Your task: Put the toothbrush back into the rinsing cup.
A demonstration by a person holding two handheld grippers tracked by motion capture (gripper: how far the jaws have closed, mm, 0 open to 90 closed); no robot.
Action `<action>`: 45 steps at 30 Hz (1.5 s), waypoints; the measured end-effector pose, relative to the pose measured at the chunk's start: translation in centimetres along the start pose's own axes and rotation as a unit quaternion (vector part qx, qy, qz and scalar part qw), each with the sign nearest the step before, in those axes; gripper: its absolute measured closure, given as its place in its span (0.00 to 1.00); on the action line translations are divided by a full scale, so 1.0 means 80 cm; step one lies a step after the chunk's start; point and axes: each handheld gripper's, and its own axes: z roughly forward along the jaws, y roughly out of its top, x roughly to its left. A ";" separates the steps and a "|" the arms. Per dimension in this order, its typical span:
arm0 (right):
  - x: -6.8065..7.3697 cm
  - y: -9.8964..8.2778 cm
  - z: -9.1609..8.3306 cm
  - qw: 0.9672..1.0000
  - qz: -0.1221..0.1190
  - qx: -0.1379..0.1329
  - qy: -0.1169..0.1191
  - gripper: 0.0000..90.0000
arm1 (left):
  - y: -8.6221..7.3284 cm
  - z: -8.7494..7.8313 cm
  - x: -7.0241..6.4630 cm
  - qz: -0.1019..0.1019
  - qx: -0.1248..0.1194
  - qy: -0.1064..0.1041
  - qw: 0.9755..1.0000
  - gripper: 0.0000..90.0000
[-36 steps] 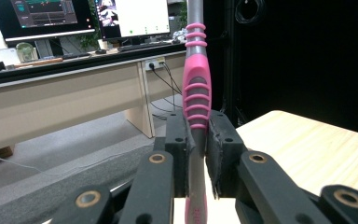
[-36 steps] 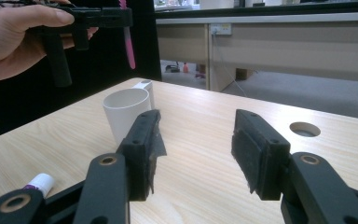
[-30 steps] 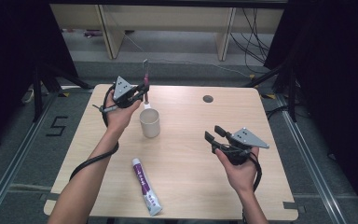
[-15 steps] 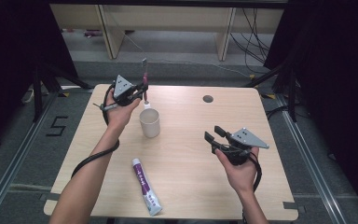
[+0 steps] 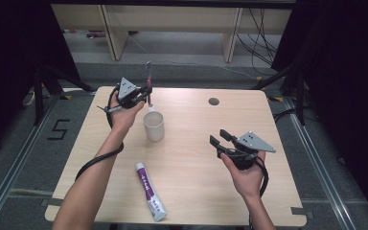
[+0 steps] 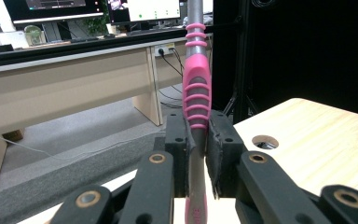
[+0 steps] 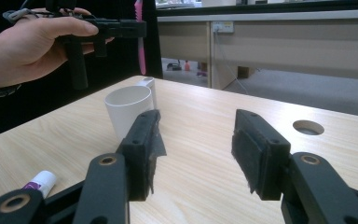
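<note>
Where tabletop point(image 5: 196, 158) runs bare between cup point(image 5: 154, 125) and right gripper point(image 5: 219, 139), open room for moving; toothpaste tube point(image 5: 150, 191) lies near front edge, cable hole point(image 5: 213, 101) toward far edge. Left gripper point(image 5: 146, 93) above far left of tabletop, just behind cup. Toothbrush point(image 6: 196, 100) upright, clamped between left jaws, handle rising above pads, lower end over cup rim. Right jaws wide apart, holding nothing, aimed at cup, well apart from it.
</note>
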 end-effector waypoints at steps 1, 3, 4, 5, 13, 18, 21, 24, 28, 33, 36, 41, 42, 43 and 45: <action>0.000 0.000 0.000 1.000 -0.001 0.000 0.000 0.57 | -0.001 0.001 0.000 0.000 0.001 0.000 1.000 0.88; 0.000 0.000 0.000 1.000 0.001 0.001 0.001 0.57 | -0.002 0.002 0.001 0.000 0.001 0.001 1.000 0.88; 0.000 0.000 0.000 1.000 0.001 0.001 0.000 0.57 | -0.002 0.002 0.001 0.000 0.002 0.001 1.000 0.88; -0.001 0.000 0.000 1.000 -0.004 -0.001 -0.001 0.57 | -0.002 0.003 0.001 -0.001 0.003 0.001 1.000 0.88; -0.001 -0.001 0.001 1.000 -0.010 0.002 -0.003 0.57 | -0.004 0.004 0.001 -0.002 0.002 0.002 1.000 0.88; -0.001 -0.001 0.001 1.000 -0.015 0.001 -0.005 0.57 | -0.006 0.007 0.000 -0.003 0.004 0.001 1.000 0.88; 0.002 -0.001 0.000 1.000 0.005 0.009 0.000 0.57 | -0.008 0.008 0.000 -0.004 0.006 0.001 1.000 0.88; 0.001 -0.002 0.001 1.000 0.005 0.005 0.002 0.57 | -0.010 0.009 -0.001 -0.005 0.007 0.001 1.000 0.88; 0.000 -0.002 0.001 1.000 -0.001 0.008 0.002 0.57 | -0.011 0.011 -0.001 -0.007 0.007 0.001 1.000 0.88; 0.002 -0.003 0.002 1.000 0.005 0.013 0.001 0.57 | -0.013 0.011 -0.001 -0.007 0.009 0.002 1.000 0.88; 0.002 -0.002 0.002 1.000 0.005 0.012 0.002 0.57 | -0.013 0.011 -0.001 -0.008 0.011 0.001 1.000 0.88; 0.002 -0.003 0.002 1.000 0.005 0.010 0.005 0.57 | -0.015 0.011 0.000 -0.008 0.013 0.001 1.000 0.88; 0.001 -0.003 0.002 1.000 0.002 0.010 0.003 0.57 | -0.016 0.012 -0.001 -0.009 0.014 0.001 1.000 0.88; 0.000 -0.003 0.002 1.000 -0.003 0.009 0.001 0.57 | -0.017 0.012 0.000 -0.011 0.015 0.001 1.000 0.88; 0.001 -0.003 0.002 1.000 0.005 0.011 0.004 0.57 | -0.019 0.012 0.000 -0.012 0.014 0.001 1.000 0.88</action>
